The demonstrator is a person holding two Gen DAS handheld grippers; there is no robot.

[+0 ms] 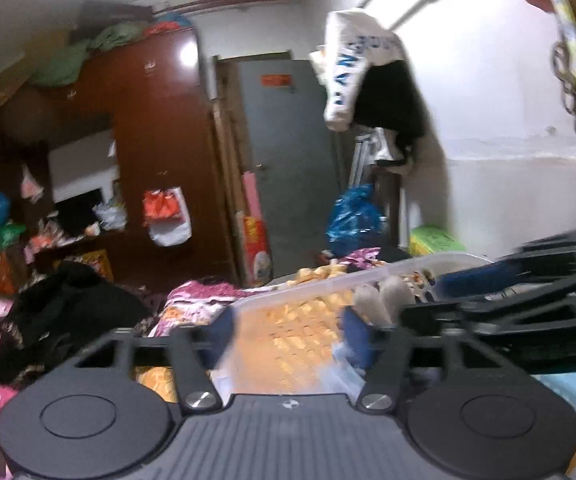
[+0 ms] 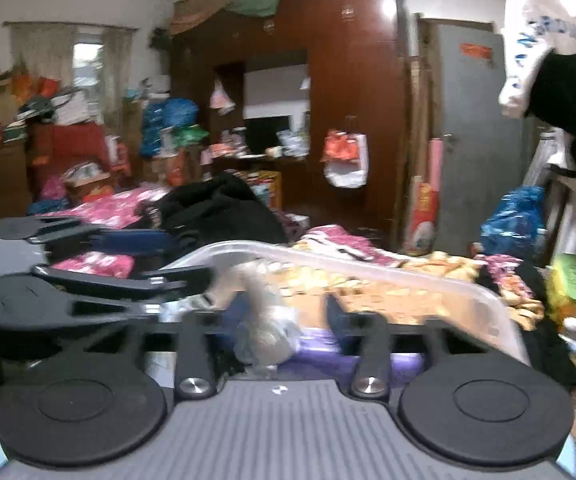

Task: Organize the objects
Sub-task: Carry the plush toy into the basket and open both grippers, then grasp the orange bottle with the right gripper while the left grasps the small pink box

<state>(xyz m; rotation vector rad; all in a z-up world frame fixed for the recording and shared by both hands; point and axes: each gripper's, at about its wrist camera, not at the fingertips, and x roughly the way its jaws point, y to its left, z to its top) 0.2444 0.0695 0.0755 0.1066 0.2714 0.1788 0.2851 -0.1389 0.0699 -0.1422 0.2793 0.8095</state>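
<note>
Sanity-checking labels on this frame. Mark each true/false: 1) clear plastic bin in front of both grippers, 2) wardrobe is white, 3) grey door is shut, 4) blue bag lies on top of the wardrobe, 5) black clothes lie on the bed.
1. True: the clear bin sits ahead of the left gripper and the right gripper.
2. False: the wardrobe is dark reddish-brown wood.
3. True: the door looks shut.
4. False: the blue bag sits low, right of the door.
5. True: black clothes lie on the pink bedding.
</note>
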